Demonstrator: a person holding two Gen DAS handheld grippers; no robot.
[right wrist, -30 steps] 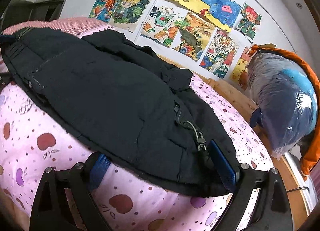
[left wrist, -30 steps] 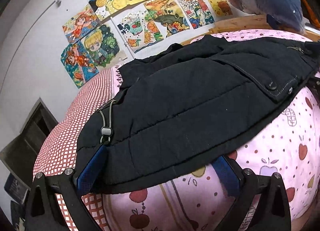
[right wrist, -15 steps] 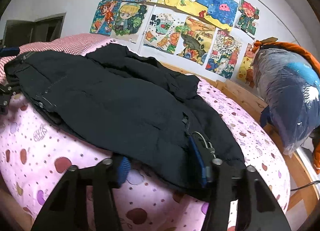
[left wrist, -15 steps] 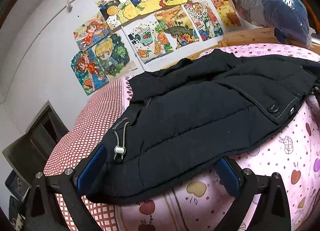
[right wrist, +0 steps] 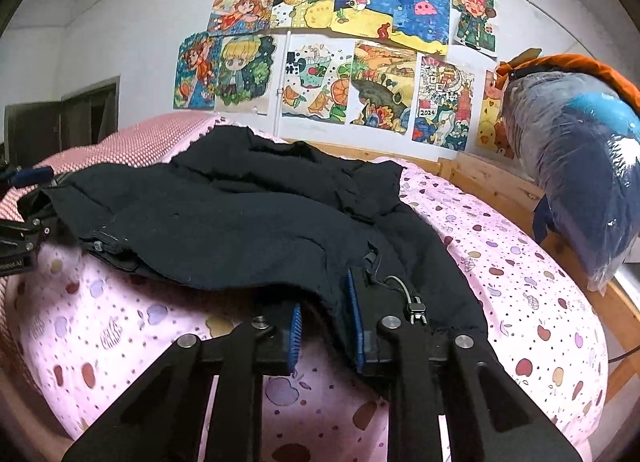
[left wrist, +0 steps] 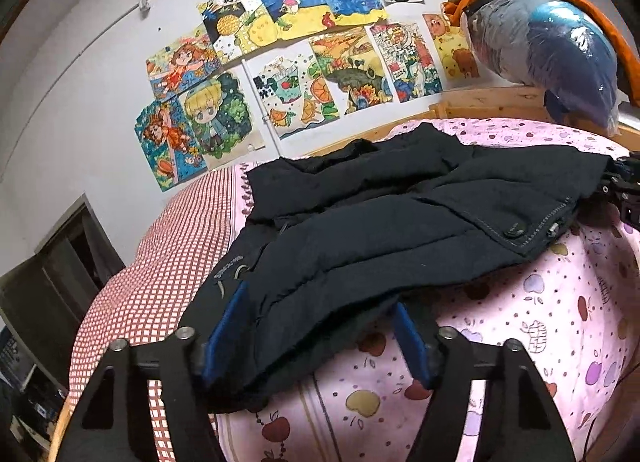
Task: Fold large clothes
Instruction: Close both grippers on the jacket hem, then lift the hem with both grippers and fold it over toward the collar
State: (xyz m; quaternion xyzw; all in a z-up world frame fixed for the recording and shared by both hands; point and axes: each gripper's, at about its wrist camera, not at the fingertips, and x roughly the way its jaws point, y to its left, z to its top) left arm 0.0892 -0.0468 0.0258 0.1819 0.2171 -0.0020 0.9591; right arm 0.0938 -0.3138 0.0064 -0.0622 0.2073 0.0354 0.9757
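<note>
A black padded jacket (left wrist: pixel 400 221) lies spread on the pink apple-print bedsheet (left wrist: pixel 540 322); it also shows in the right wrist view (right wrist: pixel 240 221). My left gripper (left wrist: pixel 320 334) has closed partway around the jacket's near hem corner by a drawcord toggle, and its blue pads (left wrist: pixel 228 326) press the fabric. My right gripper (right wrist: pixel 326 326) is nearly shut on the opposite hem corner next to a cord toggle (right wrist: pixel 416 308). Each gripper shows at the edge of the other's view.
A red-checked cover (left wrist: pixel 160 262) lies on the bed's left part. A wooden bed frame (right wrist: pixel 500 189) runs along the far and right side. A plastic-wrapped bundle (right wrist: pixel 580 165) sits at the right. Drawings hang on the wall (right wrist: pixel 340 61). A dark cabinet (left wrist: pixel 52 282) stands on the left.
Both grippers have closed from wide open onto the jacket's hem corners and lifted the hem slightly. The cameras have pulled back and tilted up.
</note>
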